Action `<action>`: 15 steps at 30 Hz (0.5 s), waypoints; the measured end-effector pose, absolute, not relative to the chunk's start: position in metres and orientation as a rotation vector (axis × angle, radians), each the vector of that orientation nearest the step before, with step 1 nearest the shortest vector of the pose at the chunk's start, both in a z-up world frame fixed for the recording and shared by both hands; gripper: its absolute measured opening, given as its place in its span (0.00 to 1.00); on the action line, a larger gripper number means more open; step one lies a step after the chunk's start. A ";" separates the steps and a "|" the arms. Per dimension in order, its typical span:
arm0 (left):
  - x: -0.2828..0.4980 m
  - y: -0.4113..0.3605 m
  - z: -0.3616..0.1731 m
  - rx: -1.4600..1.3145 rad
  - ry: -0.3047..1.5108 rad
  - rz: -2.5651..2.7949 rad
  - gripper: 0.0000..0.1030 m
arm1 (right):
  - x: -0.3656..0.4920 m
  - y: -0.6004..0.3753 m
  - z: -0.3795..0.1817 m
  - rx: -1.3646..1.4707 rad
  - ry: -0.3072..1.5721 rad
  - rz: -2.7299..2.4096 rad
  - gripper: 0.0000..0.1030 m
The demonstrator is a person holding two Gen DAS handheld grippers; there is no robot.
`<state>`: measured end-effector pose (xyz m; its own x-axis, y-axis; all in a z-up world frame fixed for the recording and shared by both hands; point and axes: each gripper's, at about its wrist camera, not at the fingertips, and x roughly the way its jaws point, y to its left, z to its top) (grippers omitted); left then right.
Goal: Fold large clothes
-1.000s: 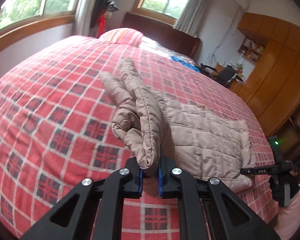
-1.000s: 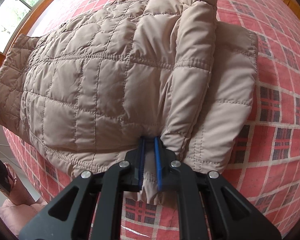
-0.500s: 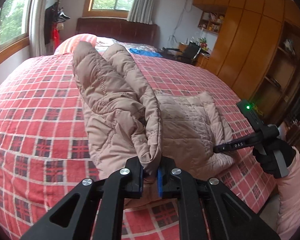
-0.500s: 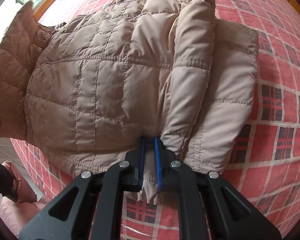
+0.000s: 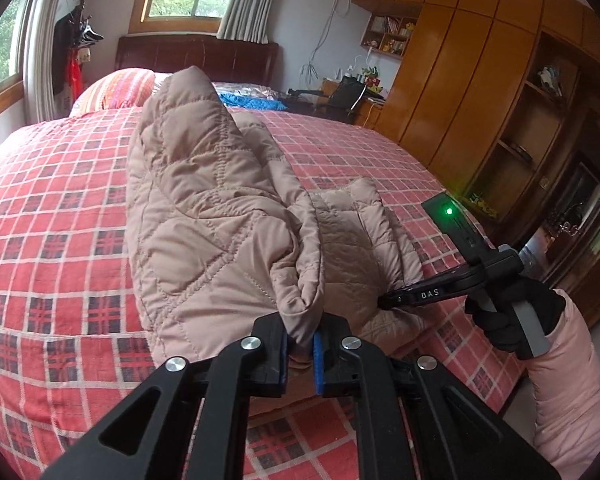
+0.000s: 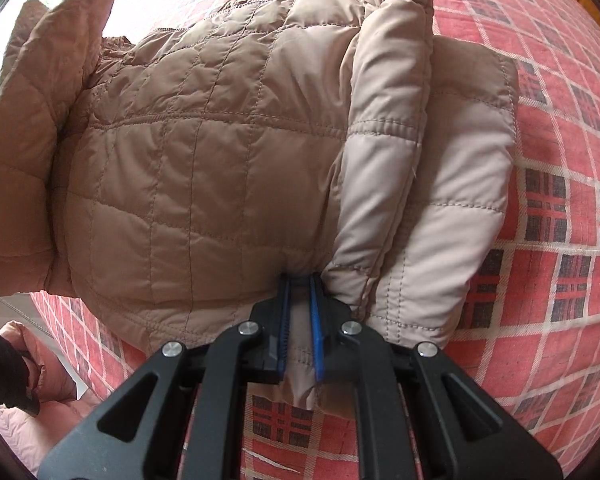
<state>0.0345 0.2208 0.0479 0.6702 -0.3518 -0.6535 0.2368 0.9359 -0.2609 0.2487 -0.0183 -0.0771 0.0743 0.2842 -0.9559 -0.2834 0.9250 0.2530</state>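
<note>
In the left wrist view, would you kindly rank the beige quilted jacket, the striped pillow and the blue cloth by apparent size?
1. Beige quilted jacket, by far the largest, though nearest the camera.
2. Striped pillow.
3. Blue cloth, smallest, partly hidden behind the jacket.

The left gripper [image 5: 300, 344] has its jaws clamped on cloth; at 3 o'clock, the gloved right hand [image 5: 508, 320] holds the right gripper [image 6: 300, 320], jaws likewise clamped.

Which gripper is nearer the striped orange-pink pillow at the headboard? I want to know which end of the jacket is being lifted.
Left. The left gripper holds the beige quilted jacket raised toward the striped pillow; the right gripper pins the far end, away from it.
</note>
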 end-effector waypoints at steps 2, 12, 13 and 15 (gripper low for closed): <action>0.044 0.214 0.035 -0.159 0.811 -0.344 0.08 | 0.249 -0.018 -0.077 0.000 1.434 0.425 0.08; 0.066 0.209 -0.010 -0.170 0.962 -0.374 0.09 | 0.249 -0.018 -0.077 -0.004 1.434 0.425 0.08; 0.067 0.212 -0.012 -0.182 0.972 -0.378 0.09 | 0.250 -0.019 -0.077 -0.004 1.433 0.424 0.08; 0.069 0.214 -0.015 -0.191 0.980 -0.381 0.09 | 0.249 -0.018 -0.077 -0.008 1.431 0.421 0.08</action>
<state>0.0688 0.2142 -0.0154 0.4979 -0.3980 -0.7705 0.2276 0.9173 -0.3267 0.2494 -0.0179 -0.0773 0.0794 0.2763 -0.9578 -0.2862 0.9267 0.2436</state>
